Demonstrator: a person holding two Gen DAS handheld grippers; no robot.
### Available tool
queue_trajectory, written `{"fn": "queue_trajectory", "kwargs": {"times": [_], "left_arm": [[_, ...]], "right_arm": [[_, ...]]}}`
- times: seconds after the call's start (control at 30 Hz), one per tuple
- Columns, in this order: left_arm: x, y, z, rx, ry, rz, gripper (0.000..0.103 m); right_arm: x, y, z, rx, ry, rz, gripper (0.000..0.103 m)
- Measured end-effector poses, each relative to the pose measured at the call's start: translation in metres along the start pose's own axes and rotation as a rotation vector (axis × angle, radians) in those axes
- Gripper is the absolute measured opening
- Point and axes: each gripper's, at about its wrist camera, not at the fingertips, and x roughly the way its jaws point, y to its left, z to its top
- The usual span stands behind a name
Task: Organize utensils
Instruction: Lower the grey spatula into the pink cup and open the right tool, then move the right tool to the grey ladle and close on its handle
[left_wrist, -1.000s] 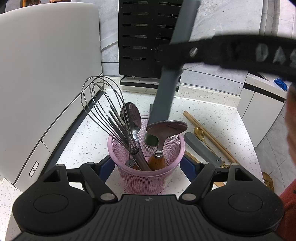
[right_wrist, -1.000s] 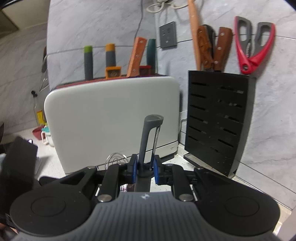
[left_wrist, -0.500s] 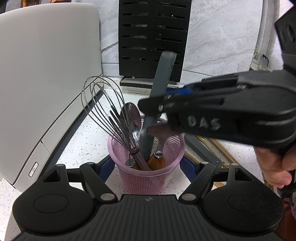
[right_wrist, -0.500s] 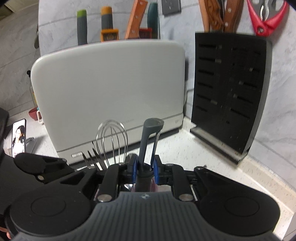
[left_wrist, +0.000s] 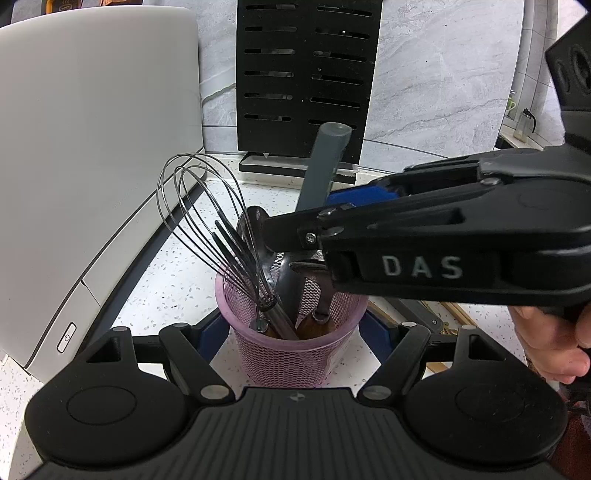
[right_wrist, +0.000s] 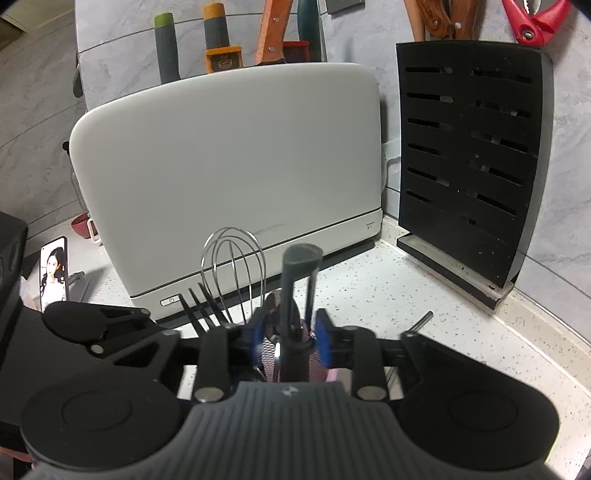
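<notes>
Left gripper jaws spread, straddling pink mesh holder on speckled counter; contact with holder unclear. Right gripper jaws parted, pads clear of grey-handled utensil. Utensil stands tilted in holder beside wire whisk and metal spoons. Black knife block behind.

Inside the pink plastic mesh basket, a thin wire whisk is gleaming beside a matt grey handle. The speckled table is shining glossily.
</notes>
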Motion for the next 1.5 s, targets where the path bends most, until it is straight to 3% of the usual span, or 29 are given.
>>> {"fn": "queue_trajectory", "kwargs": {"times": [0.5, 0.9, 1.03, 1.1, 1.27, 1.5], "left_arm": [[0.0, 0.001, 0.0, 0.0, -0.001, -0.001, 0.089], [0.0, 0.0, 0.0, 0.001, -0.001, -0.001, 0.089], [0.0, 0.0, 0.0, 0.001, -0.003, -0.001, 0.089], [0.0, 0.0, 0.0, 0.001, -0.005, -0.002, 0.089], [0.0, 0.001, 0.0, 0.002, -0.005, 0.0, 0.089], [0.0, 0.001, 0.0, 0.002, -0.005, -0.002, 0.088]], "right_arm": [[-0.03, -0.008, 0.008, 0.042, -0.075, -0.007, 0.061], [-0.071, -0.035, 0.017, 0.138, -0.182, -0.106, 0.064], [-0.07, -0.056, 0.015, 0.203, -0.123, -0.162, 0.062], [-0.064, -0.068, 0.01, 0.238, -0.066, -0.197, 0.053], [-0.043, -0.083, -0.001, 0.257, 0.078, -0.245, 0.042], [-0.007, -0.081, -0.016, 0.248, 0.228, -0.225, 0.033]]}}
